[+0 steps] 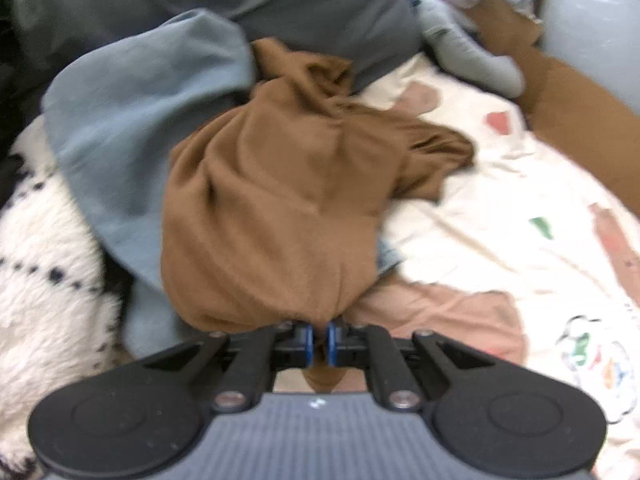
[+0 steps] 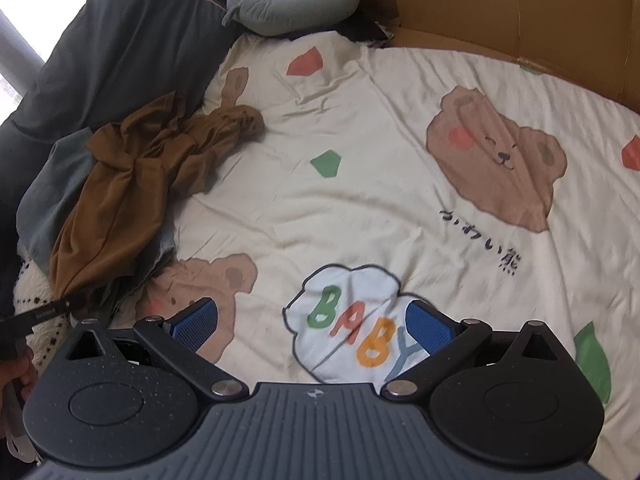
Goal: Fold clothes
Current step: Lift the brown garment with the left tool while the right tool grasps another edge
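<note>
Left wrist view, left gripper (image 1: 319, 340) clamping brown garment (image 1: 272, 208), cardboard box wall (image 2: 500, 12) behind

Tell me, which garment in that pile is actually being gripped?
The brown garment. The left gripper is shut on its edge, while the light blue one and the dark grey one just lie beside and behind it.

A bed under a cream bear-print sheet (image 2: 360, 208) carries a brown garment (image 2: 132, 184) heaped over blue cloth (image 2: 48, 196) at nine o'clock, and a grey curved pillow (image 2: 288, 8) at eleven.
</note>
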`<state>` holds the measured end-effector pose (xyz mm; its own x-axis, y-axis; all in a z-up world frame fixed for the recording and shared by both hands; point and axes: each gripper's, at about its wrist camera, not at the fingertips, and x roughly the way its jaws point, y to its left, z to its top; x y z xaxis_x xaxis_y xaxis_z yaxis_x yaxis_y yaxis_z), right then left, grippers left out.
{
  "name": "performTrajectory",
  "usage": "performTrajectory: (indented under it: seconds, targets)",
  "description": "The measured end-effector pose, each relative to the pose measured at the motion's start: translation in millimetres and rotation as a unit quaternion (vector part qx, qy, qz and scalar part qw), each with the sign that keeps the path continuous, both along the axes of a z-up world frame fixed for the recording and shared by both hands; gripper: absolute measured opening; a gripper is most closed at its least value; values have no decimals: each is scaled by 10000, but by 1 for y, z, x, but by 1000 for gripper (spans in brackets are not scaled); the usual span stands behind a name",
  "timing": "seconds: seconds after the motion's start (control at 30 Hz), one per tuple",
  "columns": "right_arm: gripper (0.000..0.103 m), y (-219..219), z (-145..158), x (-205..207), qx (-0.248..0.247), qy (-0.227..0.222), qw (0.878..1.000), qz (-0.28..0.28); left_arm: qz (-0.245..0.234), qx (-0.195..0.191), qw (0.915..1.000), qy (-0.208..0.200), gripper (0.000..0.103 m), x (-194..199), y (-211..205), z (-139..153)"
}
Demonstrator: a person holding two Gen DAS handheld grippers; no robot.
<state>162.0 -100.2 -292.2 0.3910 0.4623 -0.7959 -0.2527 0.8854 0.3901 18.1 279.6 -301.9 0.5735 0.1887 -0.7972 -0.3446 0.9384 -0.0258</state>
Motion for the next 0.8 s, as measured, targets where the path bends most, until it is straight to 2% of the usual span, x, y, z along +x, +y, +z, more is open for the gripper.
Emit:
performTrajectory:
  seconds: [0.2, 0.43, 0.67, 0.8]
  targets:
    - [103, 1, -3, 0, 51, 141, 9999, 77, -394, -489, 9976, -304, 7, 6, -39, 8]
    - [103, 6, -5, 2, 186, 320, 9990, 242, -913, -1098, 9896, -146, 6, 12, -88, -9]
    - [103, 23, -7, 5, 691, 634, 9947, 422, -1257, -1442, 9814, -138, 6, 8, -115, -11]
    - [103, 36, -10, 6, 850, 786, 9917, 558, -1522, -1497, 9768, -143, 6, 6, -127, -7]
